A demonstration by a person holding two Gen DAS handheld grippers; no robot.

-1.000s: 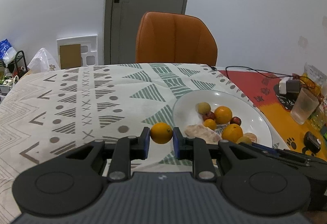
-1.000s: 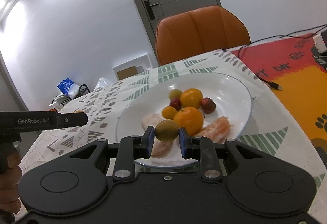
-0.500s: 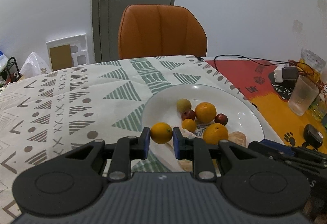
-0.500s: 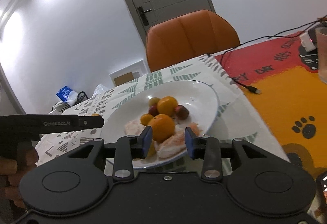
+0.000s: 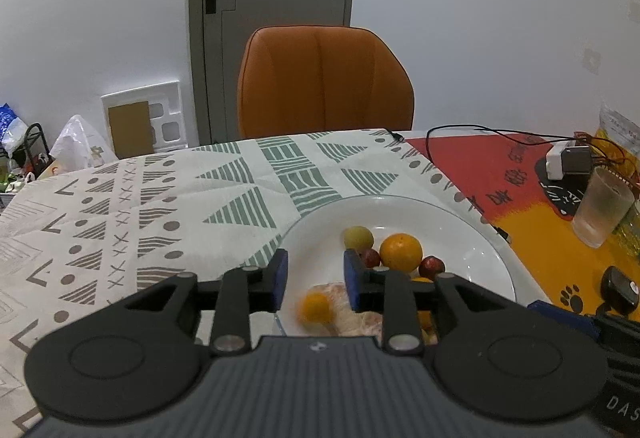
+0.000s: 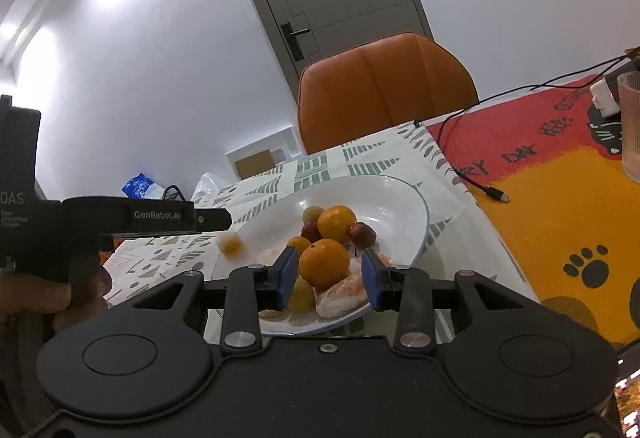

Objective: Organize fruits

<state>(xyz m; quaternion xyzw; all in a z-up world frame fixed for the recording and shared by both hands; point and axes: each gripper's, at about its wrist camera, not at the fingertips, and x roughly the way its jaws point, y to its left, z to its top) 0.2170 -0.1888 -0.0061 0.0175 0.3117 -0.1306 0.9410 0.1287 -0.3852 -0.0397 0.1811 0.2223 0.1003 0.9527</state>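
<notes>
A white plate [image 5: 472, 234] on the patterned tablecloth holds oranges, small red fruits, a yellow-green fruit and peeled pieces. My left gripper [image 5: 314, 272] is open above the plate's near left rim; a small orange [image 5: 316, 309] is blurred below it, dropping onto the plate. In the right wrist view the plate [image 6: 400, 198] lies ahead, the falling orange [image 6: 232, 247] is blurred at its left rim under the left gripper's body [image 6: 160, 216]. My right gripper [image 6: 330, 278] is open and empty above the plate's near edge, with a large orange [image 6: 324, 264] behind it.
An orange chair [image 5: 324, 82] stands at the table's far side. A red and yellow mat [image 5: 532, 206] lies right of the plate, with a cable, a charger [image 5: 568, 160] and a frosted glass [image 5: 604, 212]. A small black device [image 5: 620, 290] sits at the right edge.
My left gripper has opened and let go of the small orange, which falls toward the plate. My right gripper released its yellow-green fruit onto the plate and opened wider.
</notes>
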